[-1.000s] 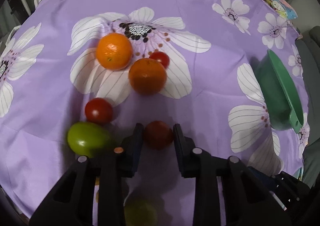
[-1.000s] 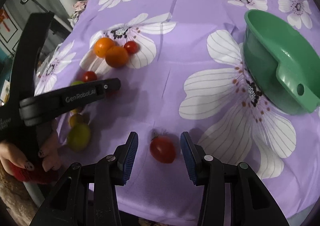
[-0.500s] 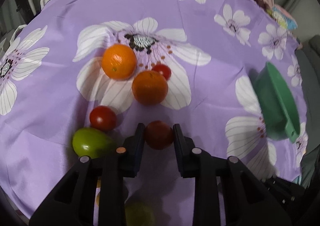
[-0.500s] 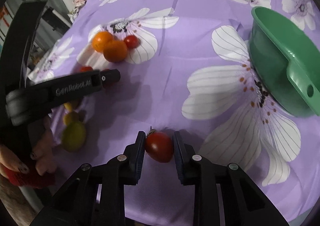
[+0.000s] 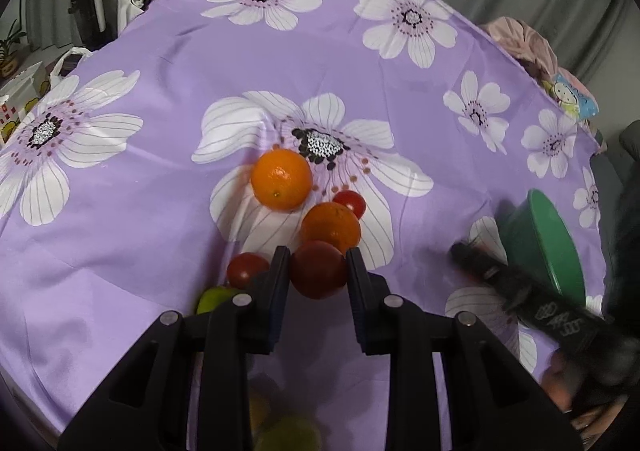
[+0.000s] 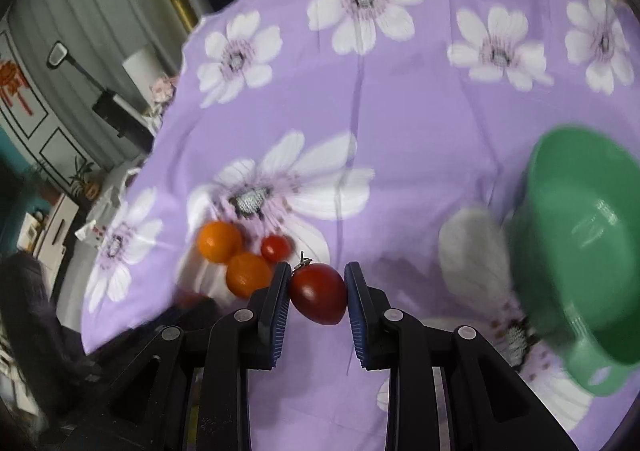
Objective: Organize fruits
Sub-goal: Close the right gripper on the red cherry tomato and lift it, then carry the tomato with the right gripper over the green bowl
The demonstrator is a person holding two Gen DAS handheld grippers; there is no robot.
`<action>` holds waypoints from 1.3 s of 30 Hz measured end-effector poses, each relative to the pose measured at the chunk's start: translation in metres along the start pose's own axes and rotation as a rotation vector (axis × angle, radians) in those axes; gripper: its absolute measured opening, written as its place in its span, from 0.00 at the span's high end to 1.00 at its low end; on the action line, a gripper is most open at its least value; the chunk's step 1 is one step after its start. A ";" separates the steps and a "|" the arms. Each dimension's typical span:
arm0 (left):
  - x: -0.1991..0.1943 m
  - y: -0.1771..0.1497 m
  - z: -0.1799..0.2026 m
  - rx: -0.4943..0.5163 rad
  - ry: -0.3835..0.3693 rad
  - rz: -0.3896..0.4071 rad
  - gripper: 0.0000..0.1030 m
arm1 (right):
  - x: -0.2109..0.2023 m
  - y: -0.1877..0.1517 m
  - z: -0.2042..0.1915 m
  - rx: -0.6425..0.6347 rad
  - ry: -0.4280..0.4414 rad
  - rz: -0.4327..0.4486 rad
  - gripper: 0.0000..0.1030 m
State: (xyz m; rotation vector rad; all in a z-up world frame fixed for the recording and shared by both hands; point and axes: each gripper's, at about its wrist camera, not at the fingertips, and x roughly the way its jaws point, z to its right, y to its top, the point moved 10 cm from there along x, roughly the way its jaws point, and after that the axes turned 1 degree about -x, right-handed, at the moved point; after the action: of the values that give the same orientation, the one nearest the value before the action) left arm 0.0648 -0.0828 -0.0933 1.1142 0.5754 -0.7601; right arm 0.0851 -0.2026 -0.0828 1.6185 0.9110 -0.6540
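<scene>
My left gripper (image 5: 318, 269) is shut on a dark red tomato (image 5: 319, 269), lifted a little off the purple flowered cloth (image 5: 160, 211). Behind it lie two oranges (image 5: 281, 179) (image 5: 330, 228), a small red tomato (image 5: 350, 203), another red tomato (image 5: 247, 269) and a green tomato (image 5: 214, 298). My right gripper (image 6: 318, 293) is shut on an oval red tomato with a stem (image 6: 319, 294), held above the cloth. The green bowl (image 6: 576, 235) stands to its right. The oranges (image 6: 219, 241) (image 6: 247, 275) and a small tomato (image 6: 275, 247) show to its left.
The right gripper's dark arm (image 5: 532, 303) reaches in beside the green bowl (image 5: 540, 243) in the left wrist view. A yellow-green fruit (image 5: 286, 433) lies blurred under the left gripper. Clutter and furniture (image 6: 72, 155) stand beyond the table's left edge.
The right gripper closed on the oval tomato and lifted it, moving toward the bowl. The left gripper, still holding its tomato, rose slightly and tilted.
</scene>
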 end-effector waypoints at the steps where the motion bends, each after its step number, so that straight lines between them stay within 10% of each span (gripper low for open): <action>1: 0.000 0.000 0.000 -0.002 0.000 0.003 0.73 | 0.004 -0.003 0.003 0.011 -0.007 -0.008 0.72; 39: -0.004 0.001 0.008 0.033 0.025 0.054 0.73 | 0.009 -0.008 0.024 0.094 -0.133 0.008 0.72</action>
State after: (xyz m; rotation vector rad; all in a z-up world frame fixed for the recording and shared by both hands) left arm 0.0634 -0.0893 -0.0873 1.1667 0.5533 -0.7125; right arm 0.0845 -0.2228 -0.0995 1.6399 0.7860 -0.7990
